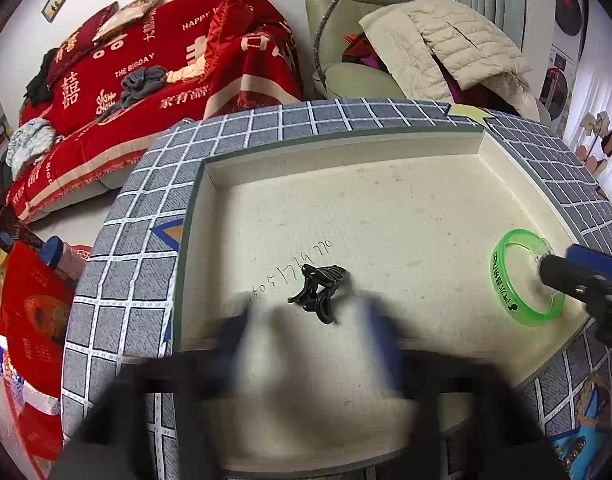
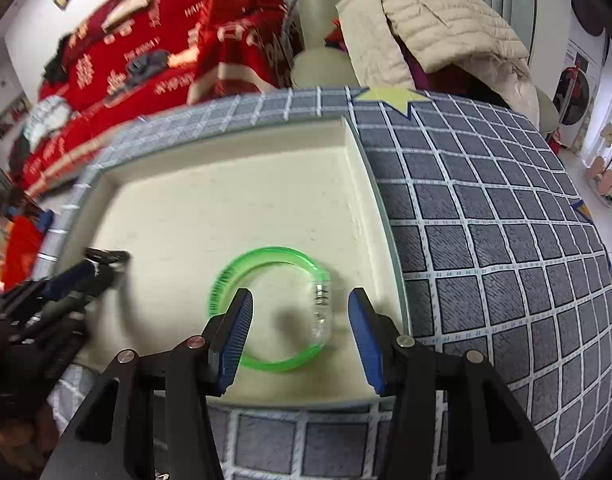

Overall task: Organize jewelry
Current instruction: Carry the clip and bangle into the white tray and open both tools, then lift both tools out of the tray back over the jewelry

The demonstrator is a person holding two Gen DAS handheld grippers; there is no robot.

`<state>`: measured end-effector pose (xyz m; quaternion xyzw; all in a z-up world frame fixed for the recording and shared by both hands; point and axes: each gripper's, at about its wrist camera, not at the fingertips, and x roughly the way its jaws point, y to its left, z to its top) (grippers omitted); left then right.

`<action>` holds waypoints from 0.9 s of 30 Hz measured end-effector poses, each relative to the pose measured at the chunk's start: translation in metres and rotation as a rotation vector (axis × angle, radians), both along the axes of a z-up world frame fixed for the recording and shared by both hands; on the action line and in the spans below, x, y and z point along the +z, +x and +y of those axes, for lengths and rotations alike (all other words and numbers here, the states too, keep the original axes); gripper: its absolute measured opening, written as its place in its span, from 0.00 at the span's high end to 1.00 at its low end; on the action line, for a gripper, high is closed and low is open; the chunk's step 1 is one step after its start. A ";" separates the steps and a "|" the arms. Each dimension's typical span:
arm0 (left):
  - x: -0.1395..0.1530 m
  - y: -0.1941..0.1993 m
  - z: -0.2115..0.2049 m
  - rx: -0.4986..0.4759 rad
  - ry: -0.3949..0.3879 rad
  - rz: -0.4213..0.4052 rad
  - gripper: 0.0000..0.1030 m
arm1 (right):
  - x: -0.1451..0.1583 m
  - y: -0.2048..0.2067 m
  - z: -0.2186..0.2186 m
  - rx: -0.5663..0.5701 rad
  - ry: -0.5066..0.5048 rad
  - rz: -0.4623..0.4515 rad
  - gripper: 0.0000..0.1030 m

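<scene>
A shallow cream tray (image 1: 338,148) sits on a grey checked cloth. A black hair claw (image 1: 320,286) lies on its floor near the front. My left gripper (image 1: 312,316) is open and blurred, its fingers either side of the claw and just short of it. A green translucent bangle (image 1: 524,278) lies at the tray's right side; in the right wrist view the bangle (image 2: 265,308) has a clear section. My right gripper (image 2: 301,308) is open and hovers just over the bangle, fingers straddling its right half. The left gripper (image 2: 85,276) shows at the left by the claw (image 2: 107,256).
The tray (image 2: 358,184) has low walls all round. The checked cloth (image 2: 486,248) covers the table around it. Behind stand a sofa with a red blanket (image 1: 153,72) and an armchair with a beige jacket (image 1: 442,44).
</scene>
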<state>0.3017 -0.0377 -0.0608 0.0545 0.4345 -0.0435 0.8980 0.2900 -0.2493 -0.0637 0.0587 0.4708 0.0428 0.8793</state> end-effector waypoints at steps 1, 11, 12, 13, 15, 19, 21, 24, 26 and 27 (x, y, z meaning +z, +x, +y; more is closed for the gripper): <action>0.002 -0.002 0.000 0.007 0.001 -0.019 0.00 | 0.004 -0.004 -0.001 -0.001 0.017 -0.015 0.44; 0.036 -0.030 0.002 0.001 -0.050 -0.095 0.00 | 0.036 -0.054 -0.021 -0.052 0.111 -0.086 0.25; 0.040 -0.037 0.004 -0.004 -0.059 -0.098 0.00 | 0.037 -0.058 -0.022 -0.052 0.117 -0.088 0.24; 0.043 -0.043 0.005 -0.007 -0.067 -0.097 0.00 | 0.039 -0.064 -0.024 -0.052 0.127 -0.088 0.20; 0.047 -0.058 0.009 -0.022 -0.095 -0.084 0.00 | 0.041 -0.078 -0.027 -0.051 0.147 -0.093 0.19; 0.048 -0.090 0.014 -0.045 -0.093 -0.057 0.00 | 0.044 -0.106 -0.031 -0.060 0.172 -0.107 0.15; 0.046 -0.106 0.018 -0.047 -0.086 -0.046 0.00 | 0.042 -0.118 -0.032 -0.061 0.182 -0.091 0.15; 0.042 -0.129 0.026 -0.012 -0.071 -0.050 0.00 | 0.037 -0.135 -0.032 -0.039 0.194 -0.054 0.15; 0.037 -0.145 0.033 0.005 -0.072 -0.049 0.00 | 0.034 -0.145 -0.029 -0.031 0.178 -0.037 0.15; 0.035 -0.154 0.037 0.020 -0.073 -0.050 0.00 | 0.033 -0.152 -0.027 -0.030 0.164 -0.033 0.15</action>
